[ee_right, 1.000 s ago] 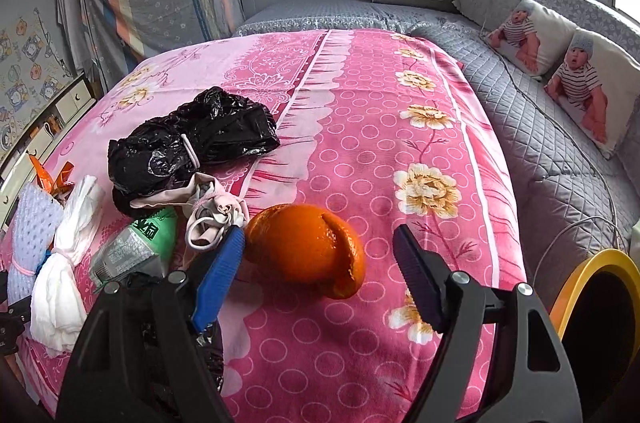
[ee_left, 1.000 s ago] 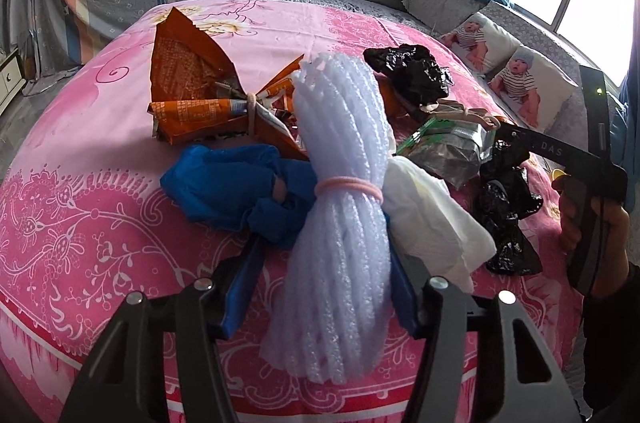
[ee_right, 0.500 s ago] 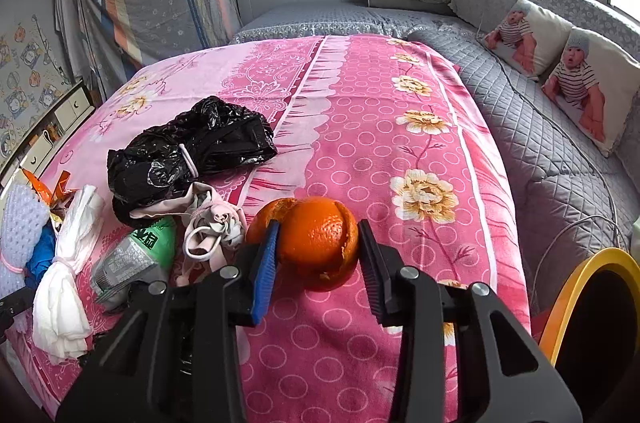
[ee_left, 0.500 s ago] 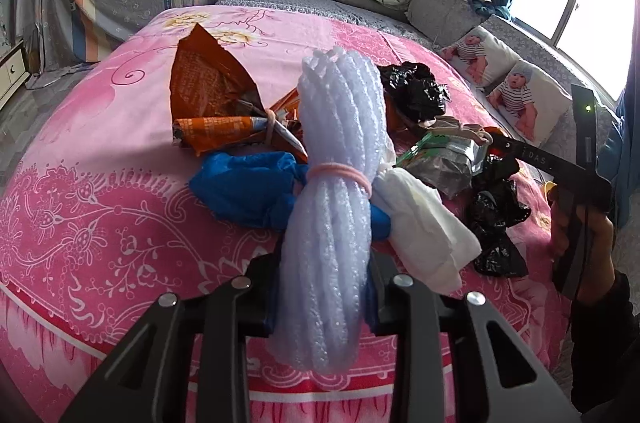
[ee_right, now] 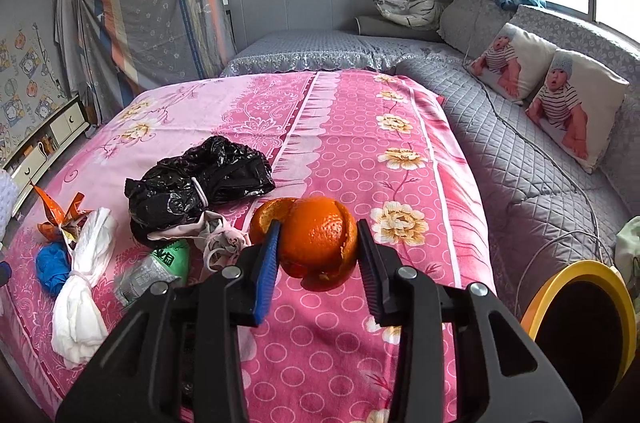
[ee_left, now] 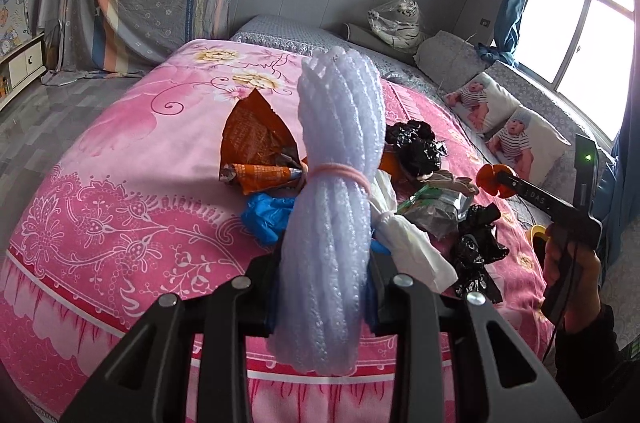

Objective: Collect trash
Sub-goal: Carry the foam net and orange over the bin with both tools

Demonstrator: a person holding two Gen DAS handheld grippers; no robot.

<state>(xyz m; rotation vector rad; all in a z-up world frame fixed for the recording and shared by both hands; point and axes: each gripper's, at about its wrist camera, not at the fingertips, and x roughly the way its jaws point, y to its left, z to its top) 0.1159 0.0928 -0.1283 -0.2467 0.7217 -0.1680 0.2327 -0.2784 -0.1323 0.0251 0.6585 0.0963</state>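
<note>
My left gripper [ee_left: 326,287] is shut on a white foam-net bundle [ee_left: 332,191] tied with a pink band and holds it upright above the pink bed. My right gripper [ee_right: 318,255] is shut on an orange peel [ee_right: 320,237], lifted off the bedspread; it also shows in the left wrist view [ee_left: 493,179]. Trash left on the bed: an orange wrapper [ee_left: 256,143], a blue glove [ee_left: 266,217], a white tissue bundle [ee_right: 82,275], a green-silver packet [ee_right: 150,273], black plastic bags [ee_right: 192,181] and a pink mask [ee_right: 212,235].
A yellow-rimmed bin [ee_right: 580,319] stands low at the right beside the bed. Grey quilted bedding [ee_right: 520,159] with baby-print pillows [ee_right: 568,107] lies right of the pink bedspread [ee_right: 360,127]. A cabinet [ee_right: 44,143] stands at the far left.
My left gripper closed on the foam-net bundle and lifted it. My right gripper closed on the orange peel and raised it off the bed.
</note>
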